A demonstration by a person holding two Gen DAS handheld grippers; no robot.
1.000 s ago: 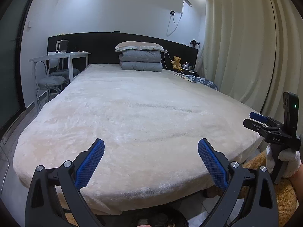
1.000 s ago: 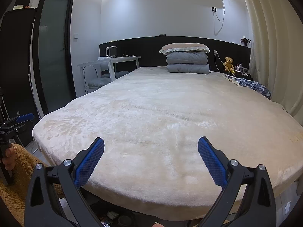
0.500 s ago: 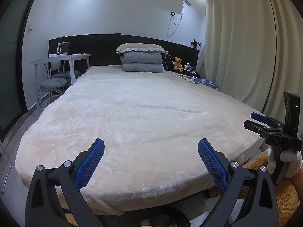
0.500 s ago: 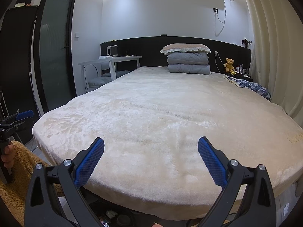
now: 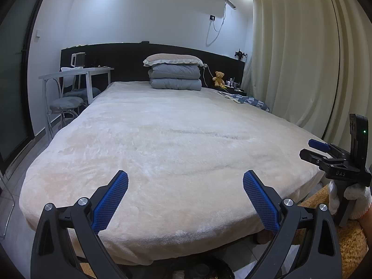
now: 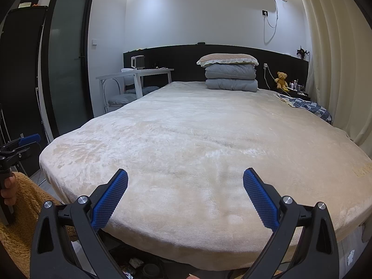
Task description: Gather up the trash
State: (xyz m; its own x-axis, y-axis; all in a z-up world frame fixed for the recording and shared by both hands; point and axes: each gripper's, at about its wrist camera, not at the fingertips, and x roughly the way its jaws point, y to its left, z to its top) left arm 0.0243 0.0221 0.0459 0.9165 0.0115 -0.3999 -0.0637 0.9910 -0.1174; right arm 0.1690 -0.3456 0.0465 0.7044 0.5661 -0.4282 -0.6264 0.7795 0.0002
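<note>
Both grippers hover at the foot of the bed (image 5: 176,139), aimed toward the headboard. The left gripper (image 5: 185,197) has its fingers spread wide, empty; so does the right gripper (image 6: 185,196). Trash (image 6: 136,262) lies on the floor under the bed's near edge, too small and dark to tell its axis.

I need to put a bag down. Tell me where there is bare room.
The cream plush bedspread lies bare from its near edge up to the stacked grey quilts and pillow. Crowded: the blue patterned cloth at its far right edge, and the dark nightstand by the brown teddy bear.
</note>
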